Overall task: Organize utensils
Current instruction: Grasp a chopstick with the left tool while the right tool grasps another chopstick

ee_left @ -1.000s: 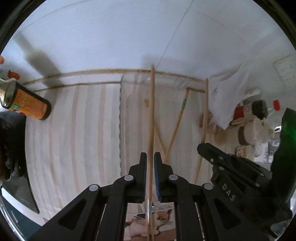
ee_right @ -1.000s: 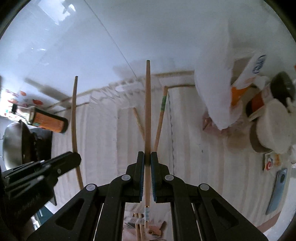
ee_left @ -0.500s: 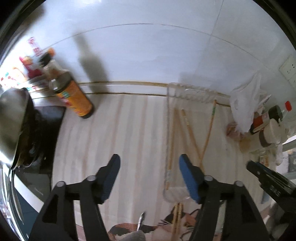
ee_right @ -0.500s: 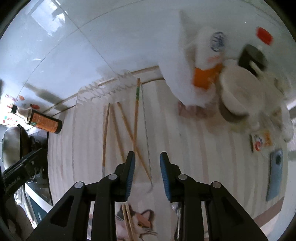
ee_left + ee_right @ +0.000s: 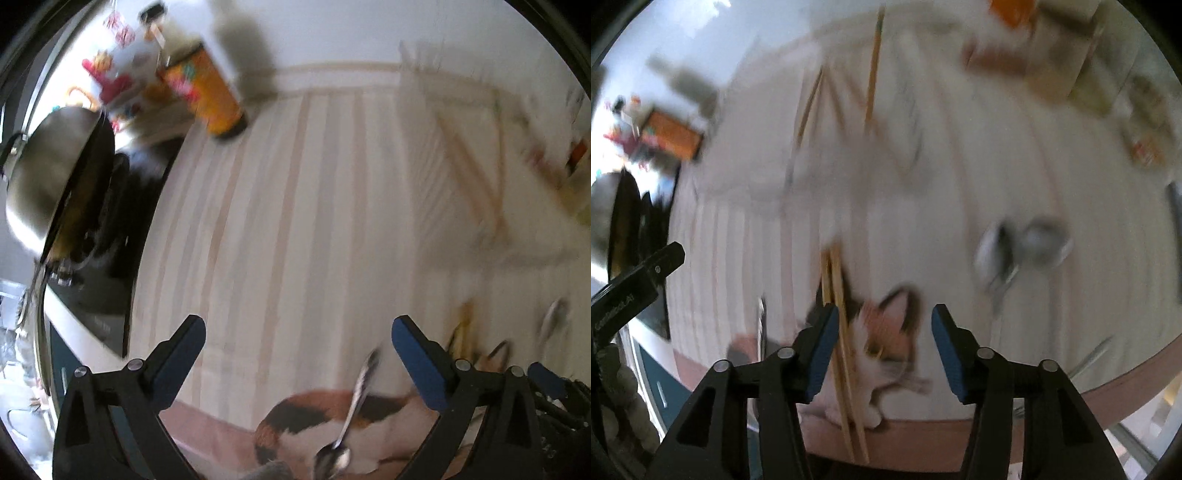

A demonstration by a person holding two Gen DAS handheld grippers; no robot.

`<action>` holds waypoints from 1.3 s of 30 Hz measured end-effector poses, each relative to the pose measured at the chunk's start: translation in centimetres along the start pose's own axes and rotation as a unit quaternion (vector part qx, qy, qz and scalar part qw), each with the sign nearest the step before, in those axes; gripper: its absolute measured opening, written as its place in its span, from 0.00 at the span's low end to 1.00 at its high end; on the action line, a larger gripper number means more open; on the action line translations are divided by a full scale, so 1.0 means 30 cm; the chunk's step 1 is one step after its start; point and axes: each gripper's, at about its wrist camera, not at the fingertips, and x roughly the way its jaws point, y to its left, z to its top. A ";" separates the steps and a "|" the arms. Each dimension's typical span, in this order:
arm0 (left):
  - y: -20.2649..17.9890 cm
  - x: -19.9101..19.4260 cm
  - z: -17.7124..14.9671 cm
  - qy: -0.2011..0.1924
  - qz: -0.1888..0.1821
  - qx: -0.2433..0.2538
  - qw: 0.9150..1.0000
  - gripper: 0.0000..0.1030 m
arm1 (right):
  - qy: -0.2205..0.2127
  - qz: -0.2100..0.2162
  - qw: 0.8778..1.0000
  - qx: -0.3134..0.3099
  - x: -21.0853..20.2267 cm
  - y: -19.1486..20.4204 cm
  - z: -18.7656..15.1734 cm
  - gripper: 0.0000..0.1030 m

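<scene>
Both views blurred. Left claw (image 5: 297,350) apart, empty, above a spoon (image 5: 356,402) on the desk (image 5: 295,221). Right claw (image 5: 882,338) apart, over loose chopsticks (image 5: 838,314) at desk edge.

blurred view: pale striped countertop (image 5: 295,221), white wall (image 5: 351,29), seemingly daylit.

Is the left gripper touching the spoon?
Apart. The left wrist view shows the open left gripper with the spoon lying untouched on the mat between its fingers.
</scene>
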 end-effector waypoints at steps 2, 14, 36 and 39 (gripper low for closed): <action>0.024 0.027 -0.029 0.011 0.009 -0.004 1.000 1.00 | 0.021 0.005 1.000 -0.010 0.064 0.026 -0.035 0.39; -0.043 0.019 -0.123 0.032 -0.035 0.018 0.999 0.99 | 0.030 -0.079 0.995 -0.047 0.037 -0.001 -0.048 0.04; -0.353 0.146 -0.213 0.116 -0.131 0.112 0.978 0.05 | 0.038 -0.105 0.993 0.024 -0.189 -0.331 0.029 0.05; -0.307 0.160 -0.201 0.118 -0.132 0.094 0.980 0.05 | 0.038 -0.118 0.992 0.009 -0.174 -0.271 0.011 0.05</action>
